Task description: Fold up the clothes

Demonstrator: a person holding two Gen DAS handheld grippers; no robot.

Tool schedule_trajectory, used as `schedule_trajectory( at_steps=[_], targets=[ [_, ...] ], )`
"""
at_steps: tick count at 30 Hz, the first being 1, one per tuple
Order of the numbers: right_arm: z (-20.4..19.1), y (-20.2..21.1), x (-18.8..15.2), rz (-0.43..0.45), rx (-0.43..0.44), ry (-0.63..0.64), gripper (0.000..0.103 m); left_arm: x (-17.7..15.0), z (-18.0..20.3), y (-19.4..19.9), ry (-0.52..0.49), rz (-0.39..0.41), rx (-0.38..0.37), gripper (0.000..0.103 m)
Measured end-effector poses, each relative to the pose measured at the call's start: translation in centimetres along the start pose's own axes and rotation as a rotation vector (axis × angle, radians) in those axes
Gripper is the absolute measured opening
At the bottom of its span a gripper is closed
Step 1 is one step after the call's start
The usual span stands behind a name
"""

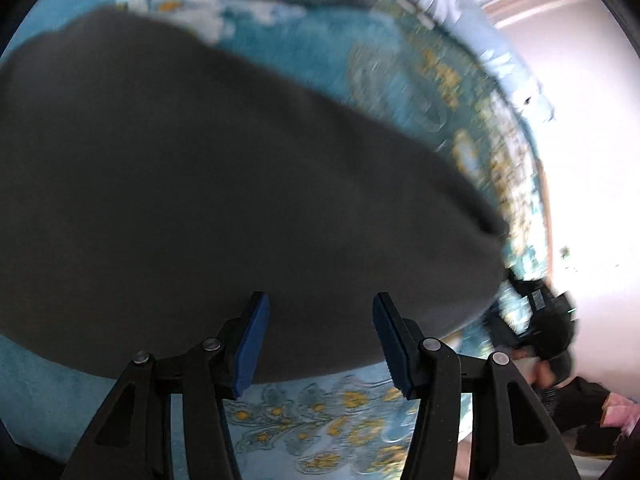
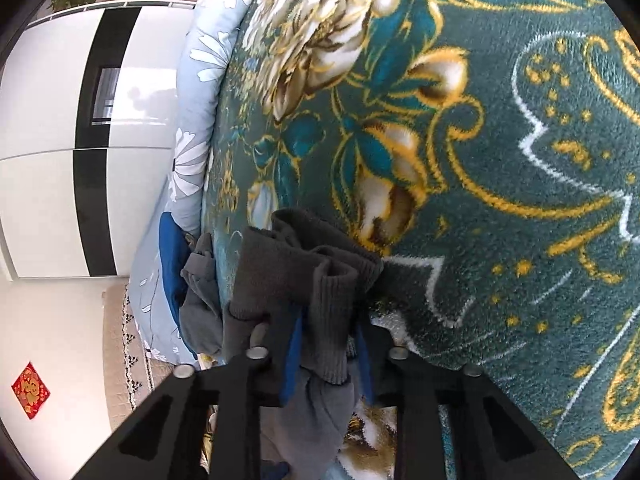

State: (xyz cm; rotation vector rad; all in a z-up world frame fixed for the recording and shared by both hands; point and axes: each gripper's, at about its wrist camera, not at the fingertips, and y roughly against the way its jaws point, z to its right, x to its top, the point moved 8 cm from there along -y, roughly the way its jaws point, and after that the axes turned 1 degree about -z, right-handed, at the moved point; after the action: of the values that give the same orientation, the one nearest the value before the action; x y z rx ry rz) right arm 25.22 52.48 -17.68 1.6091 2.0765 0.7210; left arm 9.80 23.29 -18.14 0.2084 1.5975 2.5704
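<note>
Left gripper [image 1: 320, 336] released, lower centre, above grey garment [image 1: 224, 184] on floral blanket [image 1: 400, 80]; right gripper [image 2: 328, 356] clenched on ribbed cuff [image 2: 320, 292].

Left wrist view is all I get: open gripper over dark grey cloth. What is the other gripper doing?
Observer: The right gripper is shut on a bunched, ribbed edge of the grey garment.
Operator: Is it over the same teal blanket?
Observer: Yes, the floral blanket fills its view.
Operator: Anything beyond the bed?
Observer: A white wardrobe with black panels, and a red ornament on the wall below it.
</note>
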Motion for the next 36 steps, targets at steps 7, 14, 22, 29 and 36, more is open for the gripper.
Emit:
schedule_trajectory(
  at_steps=[7,14,22,29,36],
  targets=[
    [-2.7,1.3,-0.6,0.008,0.01,0.057,0.012,-1.8,0.7,-1.9,-0.152,-0.03,0.135,0.055],
    [-9.4,3.3,-2.9,0.01,0.022,0.24,0.012,-2.7,1.2,-1.6,-0.214,-0.027,0.156,0.056],
    [-17.3,2.8,-9.1,-0.034,-0.014,0.522,0.012,-0.5,-3.0,6.2,0.133,0.116,-0.112,0.055],
    [-22.8,-2.9,-18.1,-0.15,-0.032,0.756,0.012,1.4,-7.5,18.8,0.217,0.362,-0.207,0.055],
    [-22.8,-10.4,-26.4,-0.342,-0.089,0.868,0.012,2.4,-12.4,27.8,0.188,0.494,-0.066,0.056]
  ],
)
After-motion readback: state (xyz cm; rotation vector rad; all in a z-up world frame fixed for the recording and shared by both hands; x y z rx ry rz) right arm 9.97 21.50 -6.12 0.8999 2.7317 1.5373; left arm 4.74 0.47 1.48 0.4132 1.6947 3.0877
